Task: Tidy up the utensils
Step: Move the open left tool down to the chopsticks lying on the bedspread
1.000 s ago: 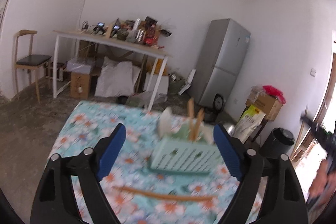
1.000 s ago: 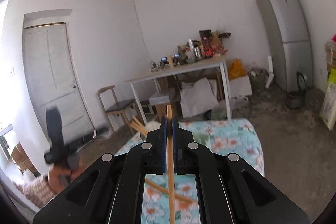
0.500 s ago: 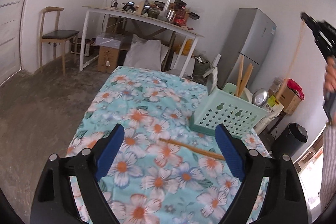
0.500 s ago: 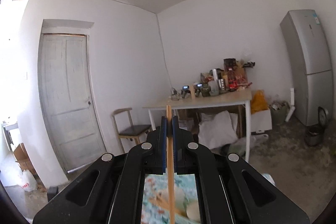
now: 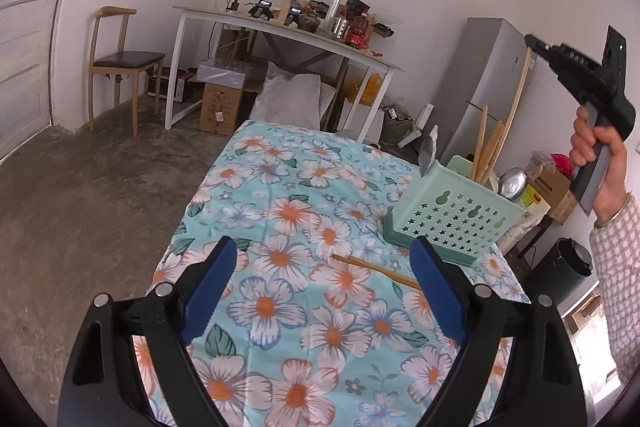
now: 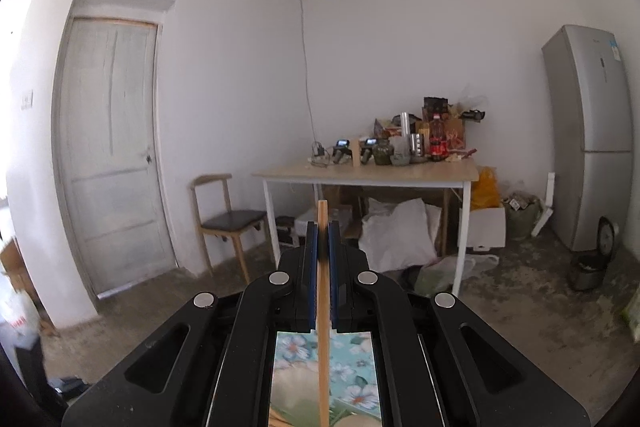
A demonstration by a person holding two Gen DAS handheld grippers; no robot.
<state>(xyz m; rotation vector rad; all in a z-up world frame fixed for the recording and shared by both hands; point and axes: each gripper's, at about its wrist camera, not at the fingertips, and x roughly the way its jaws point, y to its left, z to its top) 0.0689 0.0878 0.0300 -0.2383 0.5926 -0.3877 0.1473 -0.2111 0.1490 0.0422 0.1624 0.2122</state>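
Observation:
My left gripper (image 5: 320,291) is open and empty above the floral tablecloth (image 5: 280,195). A wooden chopstick (image 5: 376,271) lies on the cloth between its fingers, in front of a mint green utensil basket (image 5: 452,215) that holds several wooden chopsticks (image 5: 486,147) upright. My right gripper (image 6: 322,239) is shut on a wooden chopstick (image 6: 322,307). In the left wrist view the right gripper (image 5: 534,45) is raised high above the basket, with its chopstick (image 5: 518,95) hanging down towards it.
A white table (image 5: 288,31) cluttered with bottles and boxes stands at the back wall, with a wooden chair (image 5: 120,63) to its left and a grey fridge (image 5: 484,83) to its right. A black bin (image 5: 564,271) stands right of the table.
My right gripper has lifted the chopstick up from the table to above the basket. My left gripper has drawn back and tilted down over the cloth.

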